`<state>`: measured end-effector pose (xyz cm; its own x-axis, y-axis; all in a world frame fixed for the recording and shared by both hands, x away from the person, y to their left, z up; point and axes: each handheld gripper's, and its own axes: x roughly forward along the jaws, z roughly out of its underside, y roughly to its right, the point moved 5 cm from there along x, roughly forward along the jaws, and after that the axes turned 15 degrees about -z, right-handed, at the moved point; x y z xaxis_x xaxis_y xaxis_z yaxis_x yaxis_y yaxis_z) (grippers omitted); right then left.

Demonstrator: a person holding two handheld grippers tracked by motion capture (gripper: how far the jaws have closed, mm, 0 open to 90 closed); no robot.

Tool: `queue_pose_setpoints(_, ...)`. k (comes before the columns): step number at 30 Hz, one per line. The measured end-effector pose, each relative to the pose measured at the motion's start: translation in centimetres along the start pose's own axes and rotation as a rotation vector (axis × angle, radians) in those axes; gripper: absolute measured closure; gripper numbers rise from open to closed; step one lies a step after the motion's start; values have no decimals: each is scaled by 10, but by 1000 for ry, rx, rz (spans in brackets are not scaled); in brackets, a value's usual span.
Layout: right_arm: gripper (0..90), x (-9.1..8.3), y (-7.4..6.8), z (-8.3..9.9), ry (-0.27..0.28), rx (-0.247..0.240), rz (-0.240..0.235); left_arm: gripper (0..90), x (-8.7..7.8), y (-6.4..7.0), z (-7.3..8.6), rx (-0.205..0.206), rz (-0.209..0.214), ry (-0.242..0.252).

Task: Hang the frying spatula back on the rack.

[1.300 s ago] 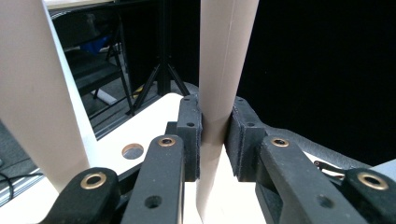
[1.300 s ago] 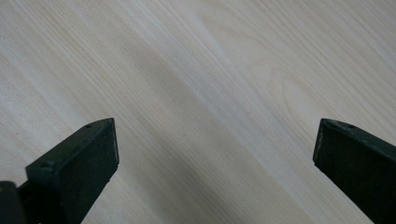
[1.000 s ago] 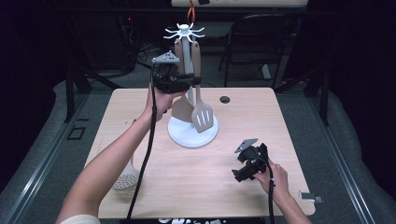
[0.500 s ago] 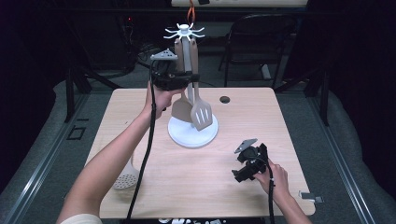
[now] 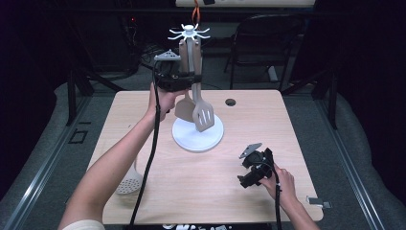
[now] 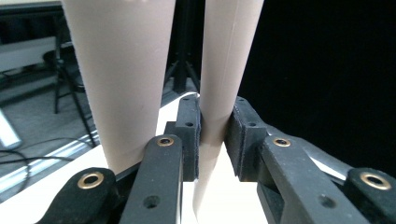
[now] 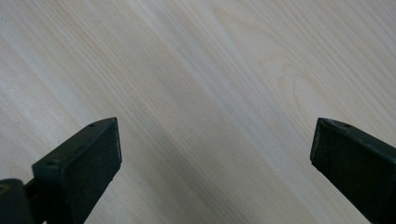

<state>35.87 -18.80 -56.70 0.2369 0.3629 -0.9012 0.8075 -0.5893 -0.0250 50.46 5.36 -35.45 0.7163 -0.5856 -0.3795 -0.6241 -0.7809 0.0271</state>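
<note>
— Above the table, high view: left gripper [image 5: 187,78] grips the slotted spatula [image 5: 203,114] by its handle, up at the white rack [image 5: 197,134], prob. to hook or unhook it.
— Left gripper view?
— Jaws clamped on the handle [image 6: 219,107]; 2nd handle [image 6: 122,79] beside.
— Right gripper view?
— Jaws wide, nothing between, idle over the table [image 7: 210,93].

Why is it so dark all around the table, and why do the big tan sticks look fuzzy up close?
In the high view, light falls on the table while the room around it stays nearly black. In the left gripper view, the spatula handle pinched by the left gripper sits so near the camera that it looks huge and soft-edged. In the right gripper view, the wood grain is evenly lit, with no glare.
</note>
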Motion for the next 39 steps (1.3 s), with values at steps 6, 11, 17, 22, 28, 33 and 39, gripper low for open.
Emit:
queue_pose_setpoints(6,15,1,-1,-1,-7,-10,4,699,-4,4,4,34,-37,13)
queue_pose_setpoints(11,16,0,-2,-1,-2,-12,8,639,-10,8,10,58,-59,23)
queue_pose_setpoints(17,17,1,-2,-2,-9,-9,10,526,-18,9,17,77,-42,24)
queue_pose_setpoints(22,19,1,-3,-2,-7,-4,1,488,-26,6,23,78,-19,16)
queue_pose_setpoints(28,23,3,-3,-2,-10,-3,-4,467,-35,-2,29,86,-8,5)
queue_pose_setpoints(33,25,4,-3,-3,-9,2,3,578,-44,-10,27,92,-25,32)
queue_pose_setpoints(39,26,4,-2,-2,-22,10,-4,841,-54,-23,18,91,-100,89)
